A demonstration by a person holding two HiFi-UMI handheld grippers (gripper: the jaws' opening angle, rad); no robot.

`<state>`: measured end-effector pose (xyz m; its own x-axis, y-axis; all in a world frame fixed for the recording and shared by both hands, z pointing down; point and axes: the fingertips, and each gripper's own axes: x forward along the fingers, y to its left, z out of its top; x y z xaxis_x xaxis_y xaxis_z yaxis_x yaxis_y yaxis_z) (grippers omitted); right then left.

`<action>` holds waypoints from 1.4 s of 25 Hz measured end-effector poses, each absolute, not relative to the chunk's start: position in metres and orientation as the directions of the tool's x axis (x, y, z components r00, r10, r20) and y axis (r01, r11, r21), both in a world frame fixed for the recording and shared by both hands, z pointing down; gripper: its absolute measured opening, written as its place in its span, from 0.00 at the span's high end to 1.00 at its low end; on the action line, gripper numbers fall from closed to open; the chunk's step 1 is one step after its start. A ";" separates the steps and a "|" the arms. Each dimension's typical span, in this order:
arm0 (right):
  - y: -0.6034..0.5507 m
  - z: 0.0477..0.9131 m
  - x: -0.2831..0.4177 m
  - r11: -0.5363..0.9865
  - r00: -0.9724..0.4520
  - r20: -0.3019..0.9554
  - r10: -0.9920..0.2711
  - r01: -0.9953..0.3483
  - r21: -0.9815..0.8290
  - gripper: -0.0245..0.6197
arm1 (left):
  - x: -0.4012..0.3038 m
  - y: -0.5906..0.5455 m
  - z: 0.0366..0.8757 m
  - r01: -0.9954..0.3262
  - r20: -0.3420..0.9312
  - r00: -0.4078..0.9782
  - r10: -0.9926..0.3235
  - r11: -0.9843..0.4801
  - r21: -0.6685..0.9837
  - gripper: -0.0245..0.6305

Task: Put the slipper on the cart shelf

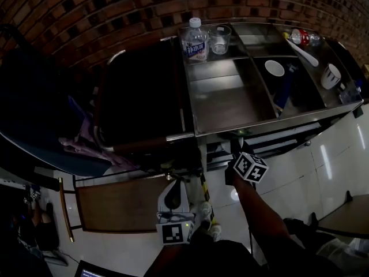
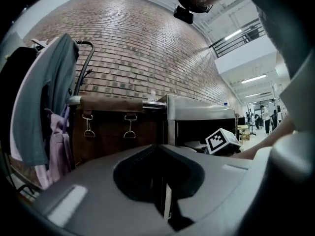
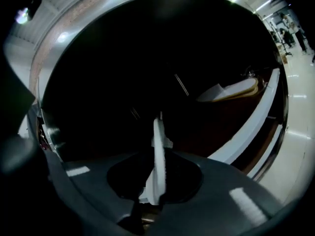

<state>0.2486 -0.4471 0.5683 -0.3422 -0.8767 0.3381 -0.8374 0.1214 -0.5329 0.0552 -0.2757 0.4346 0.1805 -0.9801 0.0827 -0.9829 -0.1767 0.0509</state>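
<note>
A thin white slipper (image 3: 157, 151) stands edge-on between the jaws of my right gripper (image 3: 153, 181), which is shut on it. That gripper (image 1: 236, 149) reaches under the top of the steel cart (image 1: 230, 123), into the dark space of the lower shelf; its marker cube (image 1: 249, 167) shows in the head view and the jaw tips are hidden there. A second pale slipper-like shape (image 3: 231, 90) lies on the shelf to the right. My left gripper (image 1: 173, 196) hangs lower left in front of the cart, and its jaws (image 2: 165, 200) are shut on nothing.
The cart's top tray holds a water bottle (image 1: 196, 42), a glass (image 1: 219, 39), a white bowl (image 1: 274, 68) and a cup (image 1: 330, 75). A brown leather bag (image 2: 118, 127) hangs at the cart's left end. Clothes (image 2: 44, 107) hang further left, before a brick wall.
</note>
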 end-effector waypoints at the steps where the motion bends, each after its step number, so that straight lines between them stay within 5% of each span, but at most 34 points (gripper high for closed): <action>1: -0.449 0.572 0.248 0.118 -0.338 0.343 -0.877 -0.841 -0.527 0.90 | 0.055 -0.277 0.436 -0.983 0.084 0.181 -0.980 -0.178 0.047 0.94; 12: -0.462 0.586 0.247 0.122 -0.289 0.321 -0.902 -0.883 -0.453 0.87 | 0.053 -0.280 0.442 -0.984 0.101 0.176 -0.979 -0.172 0.053 0.94; 19: -0.462 0.589 0.249 0.181 -0.235 0.307 -0.923 -0.964 -0.193 0.81 | 0.049 -0.277 0.446 -0.985 0.109 0.169 -0.980 -0.164 0.054 0.94; 25: -0.464 0.588 0.252 0.148 -0.155 0.316 -0.936 -0.988 -0.048 0.73 | 0.049 -0.274 0.443 -0.984 0.096 0.173 -0.980 -0.168 0.062 0.94; 28: -0.468 0.593 0.255 0.142 -0.124 0.345 -0.930 -0.990 0.028 0.58 | 0.045 -0.272 0.444 -0.985 0.096 0.166 -0.981 -0.160 0.068 0.94; 35: -0.461 0.566 0.247 0.242 -0.202 0.279 -0.939 -0.963 0.118 0.58 | 0.042 -0.269 0.443 -0.984 0.102 0.162 -0.981 -0.154 0.084 0.94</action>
